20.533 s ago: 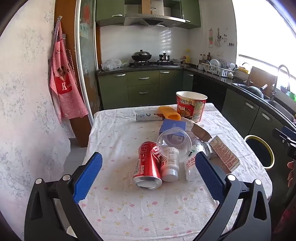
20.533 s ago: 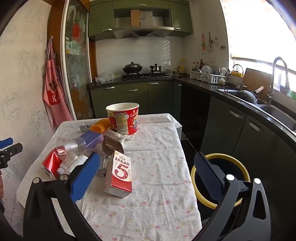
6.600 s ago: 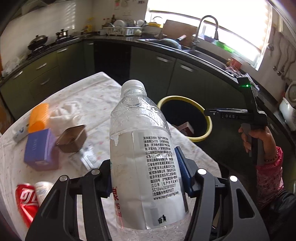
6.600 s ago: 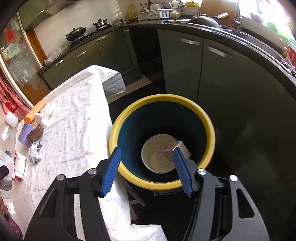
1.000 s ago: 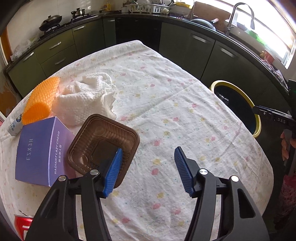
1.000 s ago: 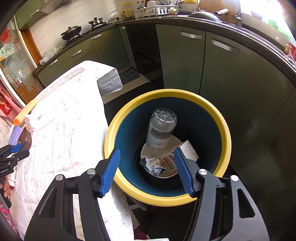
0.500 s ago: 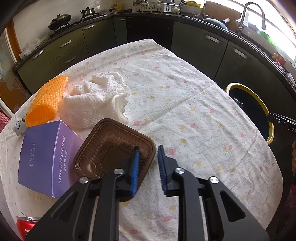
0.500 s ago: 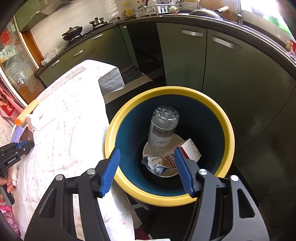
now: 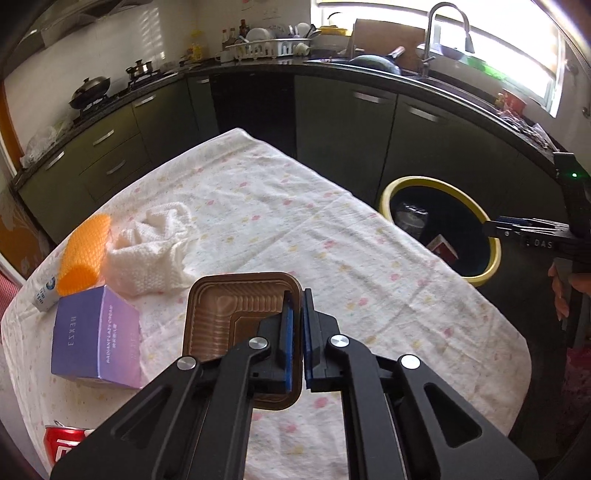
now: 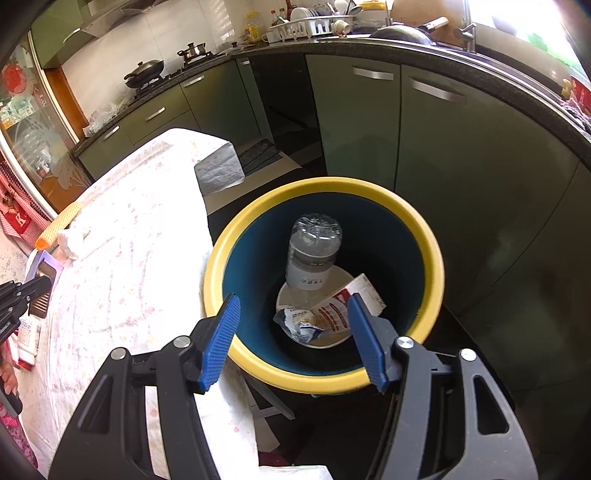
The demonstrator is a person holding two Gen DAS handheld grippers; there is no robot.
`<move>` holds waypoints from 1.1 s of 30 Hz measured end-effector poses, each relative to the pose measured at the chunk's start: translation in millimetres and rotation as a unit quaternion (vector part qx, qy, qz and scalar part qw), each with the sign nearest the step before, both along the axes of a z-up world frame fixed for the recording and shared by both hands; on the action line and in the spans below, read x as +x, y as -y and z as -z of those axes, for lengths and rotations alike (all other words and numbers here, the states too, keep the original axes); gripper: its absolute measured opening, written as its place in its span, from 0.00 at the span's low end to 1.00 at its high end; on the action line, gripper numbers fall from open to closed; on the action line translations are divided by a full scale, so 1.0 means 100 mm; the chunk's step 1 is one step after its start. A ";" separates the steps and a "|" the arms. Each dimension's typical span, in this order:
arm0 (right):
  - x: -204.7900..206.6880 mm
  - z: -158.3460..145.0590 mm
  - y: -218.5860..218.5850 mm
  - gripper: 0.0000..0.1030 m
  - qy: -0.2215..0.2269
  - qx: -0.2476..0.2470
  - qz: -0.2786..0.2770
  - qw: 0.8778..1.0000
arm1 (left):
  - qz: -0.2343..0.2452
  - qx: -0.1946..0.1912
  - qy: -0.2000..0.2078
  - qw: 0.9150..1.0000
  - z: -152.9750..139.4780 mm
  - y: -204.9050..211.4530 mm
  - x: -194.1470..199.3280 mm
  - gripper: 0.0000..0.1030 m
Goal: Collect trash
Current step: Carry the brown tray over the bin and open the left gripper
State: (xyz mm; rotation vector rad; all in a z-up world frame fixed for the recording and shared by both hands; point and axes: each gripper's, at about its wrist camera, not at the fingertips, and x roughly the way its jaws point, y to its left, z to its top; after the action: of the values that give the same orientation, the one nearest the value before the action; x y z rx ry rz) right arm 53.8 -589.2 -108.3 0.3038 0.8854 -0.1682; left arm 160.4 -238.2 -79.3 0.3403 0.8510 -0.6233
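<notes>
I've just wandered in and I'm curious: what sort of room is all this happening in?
A home kitchen, most likely. Green cabinets run under a dark counter that carries a wok on a stove, a dish rack and a sink tap. A dining table under a flowered cloth stands beside a yellow-rimmed bin.

A brown, ribbed, square plastic tray [image 9: 236, 314] with rounded corners sits open side up near the middle of the bench, its right rim pinched between the blue pads of the left hand-held gripper [image 9: 295, 343]. Off the bench's right edge stands a round bin with a yellow rim and dark blue inside [image 10: 421, 229]. In it a clear plastic water bottle [image 10: 312, 254] stands upside down, base up, leaning on the far wall, beside a red-and-white carton [image 10: 347, 299], a crumpled silver wrapper [image 10: 299, 325] and a white paper bowl [image 10: 325, 343]. A red soda can [image 9: 61, 439] lies at the bench's near left corner.
</notes>
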 end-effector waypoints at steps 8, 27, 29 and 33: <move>-0.30 -0.05 0.28 0.56 0.017 0.003 0.033 0.999 | 0.099 -0.010 -0.004 0.995 -0.08 0.98 -0.23 0.05; -0.47 -0.02 0.63 0.56 0.015 0.000 0.068 0.998 | 0.154 -0.006 -0.047 0.987 0.31 2.58 -0.08 0.52; -0.45 0.00 0.64 0.56 0.012 0.001 0.066 0.998 | 0.151 -0.010 -0.038 0.988 0.25 2.46 -0.11 0.53; -0.40 0.03 0.58 0.56 0.008 0.002 0.058 0.998 | 0.137 -0.028 -0.035 0.990 0.09 2.04 -0.16 0.57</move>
State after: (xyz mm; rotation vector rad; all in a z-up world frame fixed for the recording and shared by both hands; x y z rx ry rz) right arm 14.0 -647.1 -111.8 0.3613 0.8528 -0.2717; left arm 144.4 -441.9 -88.3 0.3894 0.8578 -0.9174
